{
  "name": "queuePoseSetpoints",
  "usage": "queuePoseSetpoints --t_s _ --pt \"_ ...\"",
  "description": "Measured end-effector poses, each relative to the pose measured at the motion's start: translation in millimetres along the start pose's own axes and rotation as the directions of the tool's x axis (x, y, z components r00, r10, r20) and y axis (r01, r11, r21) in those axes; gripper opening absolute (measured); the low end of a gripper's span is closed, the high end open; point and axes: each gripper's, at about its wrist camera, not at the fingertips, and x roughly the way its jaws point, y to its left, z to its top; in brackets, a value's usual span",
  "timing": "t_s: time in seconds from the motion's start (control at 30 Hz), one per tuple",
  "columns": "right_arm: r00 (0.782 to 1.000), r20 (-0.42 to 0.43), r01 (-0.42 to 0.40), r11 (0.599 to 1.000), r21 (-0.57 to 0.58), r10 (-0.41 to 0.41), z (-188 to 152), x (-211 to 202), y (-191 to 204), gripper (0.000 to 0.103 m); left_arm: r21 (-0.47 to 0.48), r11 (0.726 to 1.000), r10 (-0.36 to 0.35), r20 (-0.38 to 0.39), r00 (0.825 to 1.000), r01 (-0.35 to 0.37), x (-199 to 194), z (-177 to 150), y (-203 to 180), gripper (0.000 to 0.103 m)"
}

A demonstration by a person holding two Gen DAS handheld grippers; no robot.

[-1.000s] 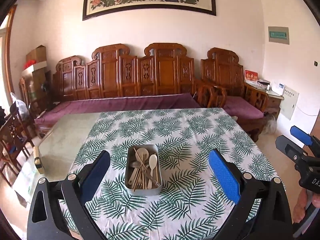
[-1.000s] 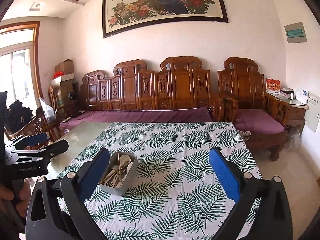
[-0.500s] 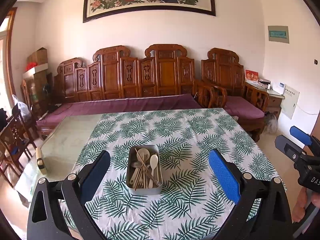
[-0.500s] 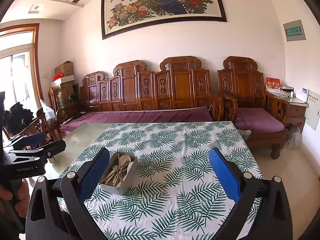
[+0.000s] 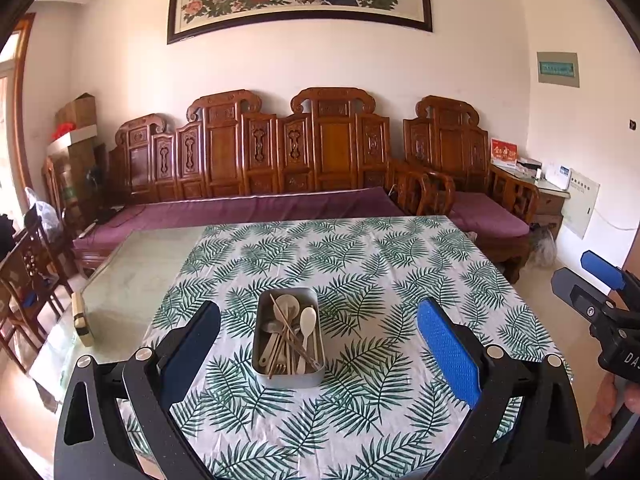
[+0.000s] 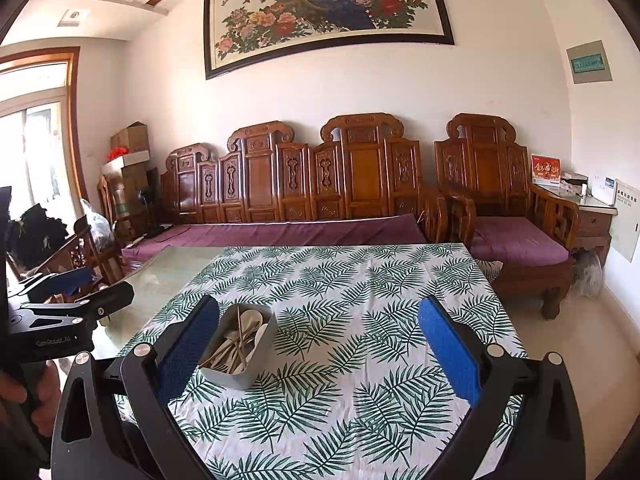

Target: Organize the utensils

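Metal tin (image 5: pixel 289 338): rectangular, lower centre of the left wrist view, standing on the worktop (image 5: pixel 384 264) with its leaf-print cloth.
Utensils (image 5: pixel 291 332): pale spoons, a fork and chopsticks heaped loosely inside the tin.
Left gripper (image 5: pixel 318 346): fingers (image 5: pixel 448 350) spread wide, nothing between them, hovering short of the tin.
Right gripper (image 6: pixel 319 350): fingers (image 6: pixel 449 354) released and wide apart; tin (image 6: pixel 238 344) just beside the left finger, lower left of the frame.
Background: carved wooden sofa (image 5: pixel 280 168), upper middle.

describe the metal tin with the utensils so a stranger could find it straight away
Look at the table with the leaf-print cloth in front of the carved wooden bench. Near its front edge sits a grey metal tin, the only container there, holding a jumble of spoons and chopsticks.
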Motion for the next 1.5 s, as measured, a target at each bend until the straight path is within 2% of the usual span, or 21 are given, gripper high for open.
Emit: queuePoseSetpoints --t_s 1.5 --pt "1.000 0.001 0.000 1.000 -0.005 0.000 0.0 -0.1 -0.5 0.100 -0.002 1.000 -0.015 0.015 1.000 0.015 -6.9 0.9 -1.7 0.095"
